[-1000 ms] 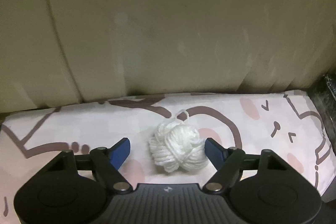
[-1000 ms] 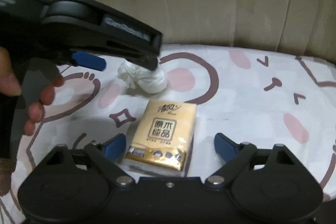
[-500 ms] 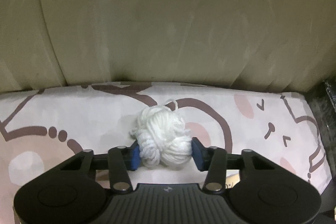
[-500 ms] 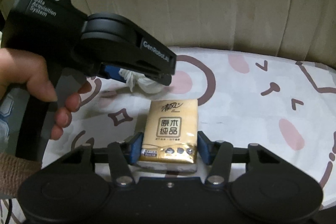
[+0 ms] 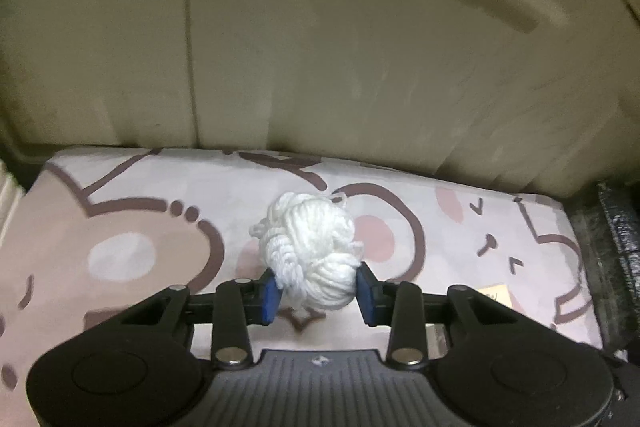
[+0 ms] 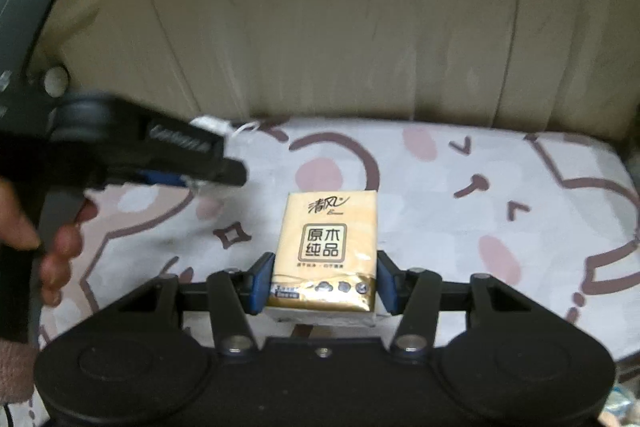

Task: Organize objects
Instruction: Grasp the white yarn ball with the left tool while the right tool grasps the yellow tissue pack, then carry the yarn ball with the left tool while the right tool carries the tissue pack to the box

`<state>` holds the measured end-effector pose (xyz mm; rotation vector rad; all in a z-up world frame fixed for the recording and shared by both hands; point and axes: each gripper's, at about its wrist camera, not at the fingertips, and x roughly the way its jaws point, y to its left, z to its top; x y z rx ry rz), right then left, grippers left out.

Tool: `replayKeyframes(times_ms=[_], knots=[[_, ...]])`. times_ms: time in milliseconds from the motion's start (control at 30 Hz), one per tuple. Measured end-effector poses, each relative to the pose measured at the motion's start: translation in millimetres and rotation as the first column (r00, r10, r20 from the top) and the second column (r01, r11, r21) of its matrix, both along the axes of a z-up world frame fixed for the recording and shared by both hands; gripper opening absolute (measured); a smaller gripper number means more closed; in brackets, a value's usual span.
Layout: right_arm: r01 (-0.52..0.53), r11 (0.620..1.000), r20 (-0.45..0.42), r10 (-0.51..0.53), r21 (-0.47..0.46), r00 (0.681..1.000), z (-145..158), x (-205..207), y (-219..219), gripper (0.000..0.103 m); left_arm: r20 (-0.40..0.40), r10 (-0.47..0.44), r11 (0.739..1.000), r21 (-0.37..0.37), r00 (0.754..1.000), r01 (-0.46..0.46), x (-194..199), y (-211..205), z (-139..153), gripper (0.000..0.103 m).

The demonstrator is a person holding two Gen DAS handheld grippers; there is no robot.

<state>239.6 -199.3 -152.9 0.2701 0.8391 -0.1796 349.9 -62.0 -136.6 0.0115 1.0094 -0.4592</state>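
Note:
A white ball of yarn (image 5: 310, 247) hangs above the cartoon-print cushion (image 5: 120, 227), with my left gripper (image 5: 318, 293) shut on it, the blue pads pressing its lower sides. A tan tissue pack (image 6: 326, 247) with brown lettering is clamped at its near end in my right gripper (image 6: 324, 287), lifted off the cushion (image 6: 480, 195). In the right wrist view the left gripper (image 6: 188, 179) shows at the left, blurred, with a bit of the white yarn (image 6: 210, 125) peeking over it and a person's hand (image 6: 52, 247) on its handle.
A beige sofa backrest (image 5: 320, 47) rises behind the cushion. A dark gap (image 5: 608, 251) runs along the cushion's right edge. A small yellow corner (image 5: 496, 295) of the tissue pack shows past my left gripper's right finger.
Both grippers closed from wide open: the left on the yarn ball, the right on the tissue pack. Both then rose, lifting their loads off the cushion.

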Motion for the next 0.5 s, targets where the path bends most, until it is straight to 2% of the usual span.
replayKeyframes(times_ms=[167, 500], knots=[[-0.005, 1.0, 0.027, 0.005, -0.007, 1.0, 26, -23, 3, 0.053, 0.007, 0.005, 1.0, -0.004, 1.0, -0.005, -29, 10, 23, 0.039], [-0.007, 1.0, 0.076, 0.009, -0.022, 0.997, 65, -63, 0, 0.053, 0.059, 0.001, 0.999, 0.035, 0.998, -0.003, -83, 23, 63, 0.039]])
